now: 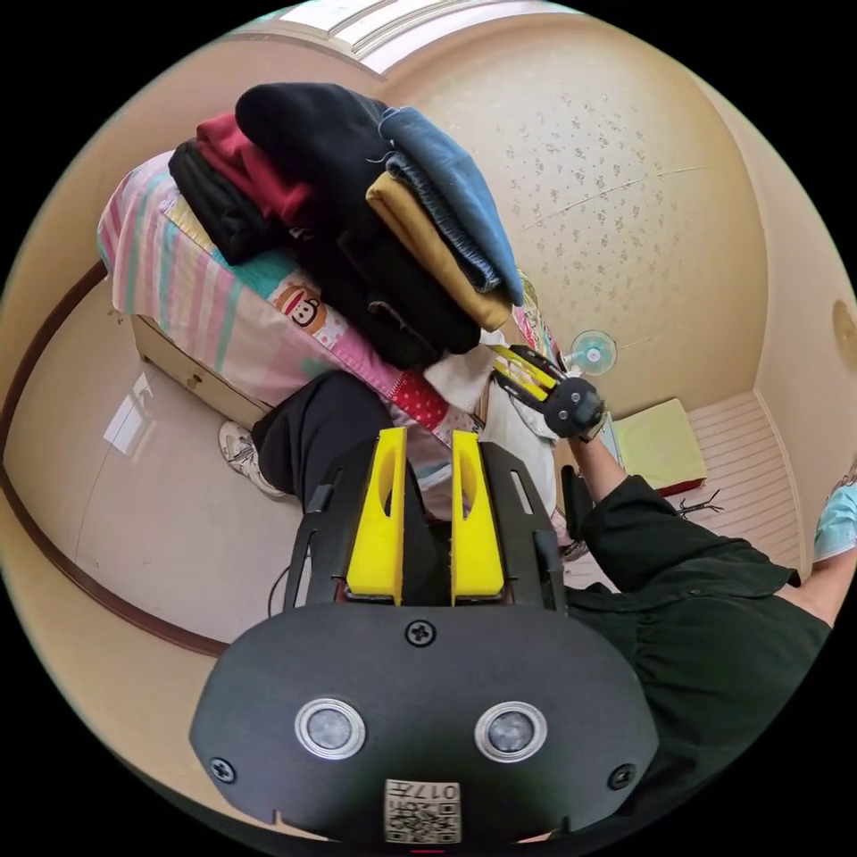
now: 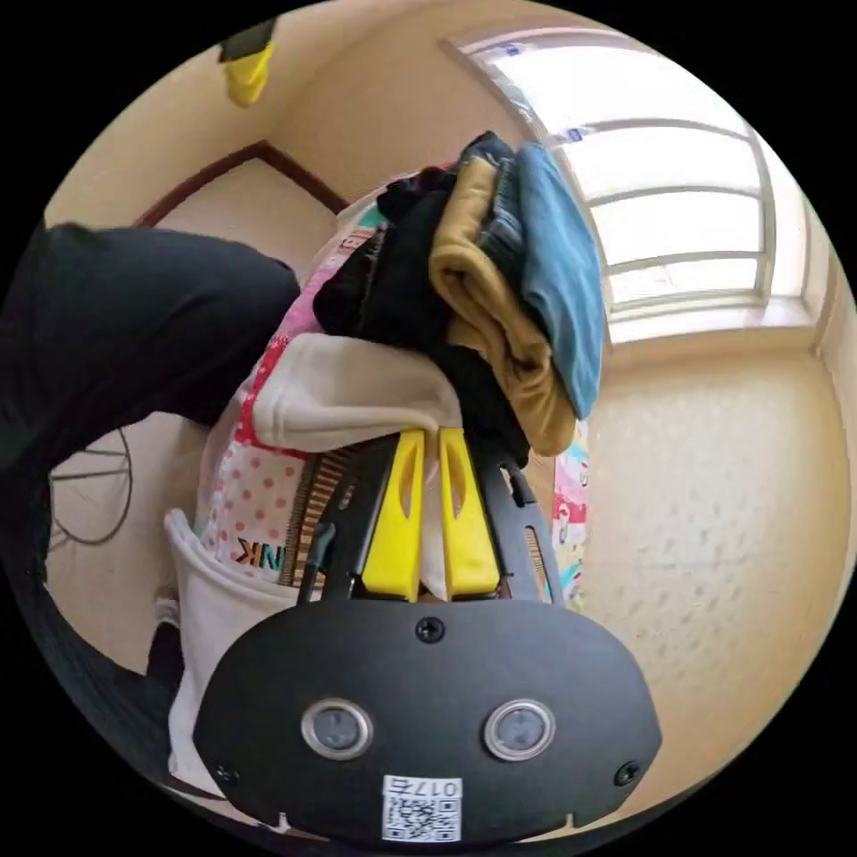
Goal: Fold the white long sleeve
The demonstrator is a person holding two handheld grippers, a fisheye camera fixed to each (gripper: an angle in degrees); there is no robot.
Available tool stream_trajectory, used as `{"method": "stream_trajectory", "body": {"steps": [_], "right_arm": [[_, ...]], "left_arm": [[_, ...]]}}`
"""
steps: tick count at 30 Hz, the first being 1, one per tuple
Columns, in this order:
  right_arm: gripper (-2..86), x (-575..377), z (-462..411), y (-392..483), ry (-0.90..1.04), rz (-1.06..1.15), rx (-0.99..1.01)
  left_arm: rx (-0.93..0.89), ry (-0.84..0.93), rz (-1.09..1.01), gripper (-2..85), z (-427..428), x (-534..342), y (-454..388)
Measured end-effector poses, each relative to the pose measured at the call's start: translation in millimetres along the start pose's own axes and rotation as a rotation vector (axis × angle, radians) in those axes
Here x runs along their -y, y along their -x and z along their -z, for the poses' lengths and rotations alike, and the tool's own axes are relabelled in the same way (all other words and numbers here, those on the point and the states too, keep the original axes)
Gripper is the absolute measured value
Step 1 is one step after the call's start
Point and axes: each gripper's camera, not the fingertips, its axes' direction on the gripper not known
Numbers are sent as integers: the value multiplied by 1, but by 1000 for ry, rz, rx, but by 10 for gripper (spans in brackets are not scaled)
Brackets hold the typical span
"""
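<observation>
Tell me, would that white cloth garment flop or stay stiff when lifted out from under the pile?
Likely floppy: the white cloth garment bulges in a soft rounded fold. It may drag, since the pile of dark, mustard and blue folded clothes seems to rest on it. The right claw sits at its edge.
</observation>
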Motion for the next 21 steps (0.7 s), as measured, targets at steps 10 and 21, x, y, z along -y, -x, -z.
{"method": "stream_trajectory", "body": {"steps": [10, 21], "right_arm": [[39, -523, -16, -140, -328, -2010, 134], [91, -644, -7, -88, -102, -2067, 173]], "left_arm": [[-29, 26, -25, 84, -20, -8, -4], [-142, 290, -276, 86, -172, 41, -107]]}}
